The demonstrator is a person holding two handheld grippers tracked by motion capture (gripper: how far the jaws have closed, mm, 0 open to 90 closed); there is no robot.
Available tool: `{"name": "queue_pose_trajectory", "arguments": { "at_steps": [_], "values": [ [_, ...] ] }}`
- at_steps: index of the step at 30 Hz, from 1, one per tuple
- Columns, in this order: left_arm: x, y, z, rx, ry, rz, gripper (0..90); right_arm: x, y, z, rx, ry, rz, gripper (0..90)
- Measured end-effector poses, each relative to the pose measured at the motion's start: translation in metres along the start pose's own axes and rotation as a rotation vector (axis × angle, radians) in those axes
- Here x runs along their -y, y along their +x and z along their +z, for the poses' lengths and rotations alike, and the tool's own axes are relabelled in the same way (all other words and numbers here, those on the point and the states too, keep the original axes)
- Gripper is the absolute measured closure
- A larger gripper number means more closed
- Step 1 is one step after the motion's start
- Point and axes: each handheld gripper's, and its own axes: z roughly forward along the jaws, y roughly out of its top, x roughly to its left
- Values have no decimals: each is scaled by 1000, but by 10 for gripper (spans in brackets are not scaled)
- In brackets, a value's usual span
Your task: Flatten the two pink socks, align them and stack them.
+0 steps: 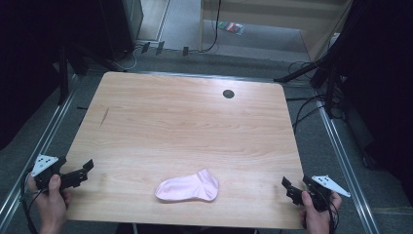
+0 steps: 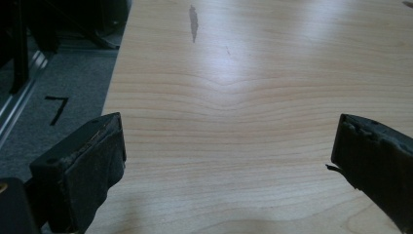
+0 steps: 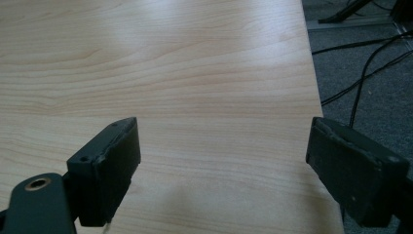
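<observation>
At the near left corner of the wooden table (image 1: 185, 122), the person's left hand (image 1: 48, 200) holds the left gripper (image 1: 80, 173) just over the table's edge. Its grey plate sits on top and its jaws point inward toward the middle of the table. In the left gripper view the left gripper (image 2: 229, 156) has its two black jaws spread wide apart with nothing but bare wood between them, so it is released and empty. A dark streak (image 2: 193, 22) marks the wood farther ahead, near the left edge, and grey carpet (image 2: 58, 92) with a black mark lies beyond that edge.

A pink sock (image 1: 187, 186) lies flat on the table near the front edge, about midway between the two grippers and well apart from both. Its toe end points left and its cuff rises at the right.

Farther back, a small dark round hole (image 1: 228, 93) sits in the tabletop near the far edge.

At the near right corner, the right hand (image 1: 316, 217) holds the right gripper (image 1: 292, 187), jaws aimed inward. In the right gripper view the right gripper (image 3: 224, 161) is also released, its jaws wide with only wood between them. The right jaw hangs at the table's right edge, where black cables (image 3: 360, 73) run across the carpet.
</observation>
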Motion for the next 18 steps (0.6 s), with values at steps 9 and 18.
{"name": "queue_pose_trajectory", "arguments": {
  "at_steps": [9,18],
  "values": [
    [2,-3,4,10,1,10,0,0,-1,0,-2,-2,10,128],
    [1,-2,6,33,18,-7,0,0,-2,0,-4,1,26,129]
  ]
}}
